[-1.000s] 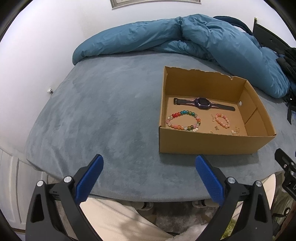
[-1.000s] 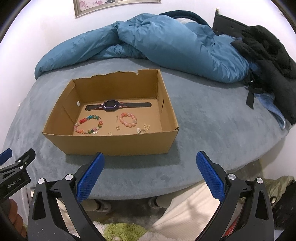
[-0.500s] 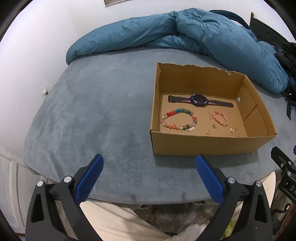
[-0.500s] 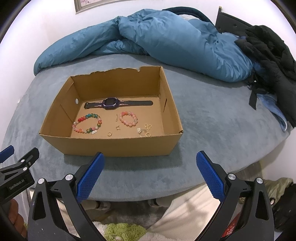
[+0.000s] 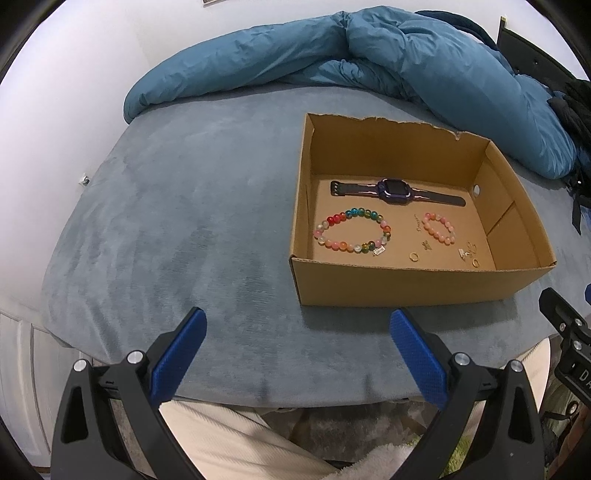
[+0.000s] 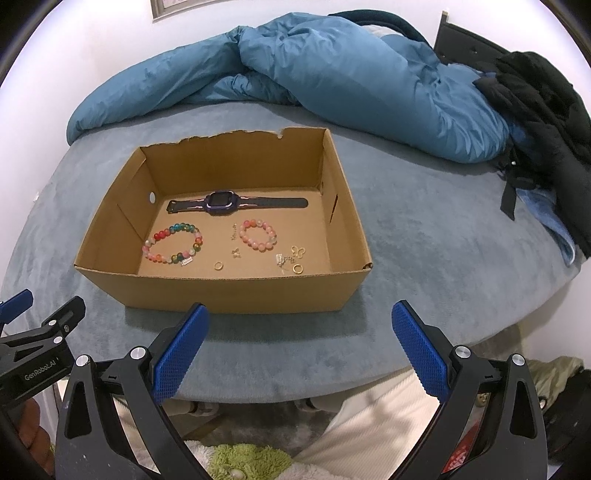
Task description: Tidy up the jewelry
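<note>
Both tools had edged nearer the box (image 6: 236, 291); left tool (image 5: 297, 332) and right tool (image 6: 299, 326) gaped wide, empty. Inside lay a watch (image 6: 221, 201), two bracelets (image 6: 173, 246), tiny rings hard to make out.

The small gold pieces (image 6: 291, 260) at the lower centre of the box (image 6: 229, 291) are too tiny to tell apart. A wall picture (image 6: 184, 7) is cut by the top edge. The left tongs (image 6: 22, 306) show only partly at lower left.
</note>
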`<act>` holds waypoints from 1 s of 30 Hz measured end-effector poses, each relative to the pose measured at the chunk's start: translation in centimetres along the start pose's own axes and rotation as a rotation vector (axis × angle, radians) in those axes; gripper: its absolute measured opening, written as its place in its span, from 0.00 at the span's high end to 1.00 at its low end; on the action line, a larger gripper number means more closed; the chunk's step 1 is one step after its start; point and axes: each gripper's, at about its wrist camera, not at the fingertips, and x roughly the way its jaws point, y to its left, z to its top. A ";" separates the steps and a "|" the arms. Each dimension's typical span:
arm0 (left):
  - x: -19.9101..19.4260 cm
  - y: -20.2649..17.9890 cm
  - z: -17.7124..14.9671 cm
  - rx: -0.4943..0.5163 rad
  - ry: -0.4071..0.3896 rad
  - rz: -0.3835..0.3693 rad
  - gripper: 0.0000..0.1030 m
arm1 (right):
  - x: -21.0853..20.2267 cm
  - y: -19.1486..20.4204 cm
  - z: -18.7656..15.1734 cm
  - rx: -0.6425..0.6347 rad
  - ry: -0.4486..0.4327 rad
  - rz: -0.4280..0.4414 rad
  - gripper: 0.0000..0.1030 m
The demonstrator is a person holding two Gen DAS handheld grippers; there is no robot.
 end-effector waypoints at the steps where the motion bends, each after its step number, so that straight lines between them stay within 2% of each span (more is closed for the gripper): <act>1: 0.0 0.0 0.0 0.000 0.000 0.000 0.05 | 0.0 0.0 0.0 0.000 0.000 -0.001 0.08; 30: -0.1 1.8 -0.1 -0.054 0.002 0.035 0.05 | -0.4 0.0 0.0 0.004 -0.015 -0.011 0.08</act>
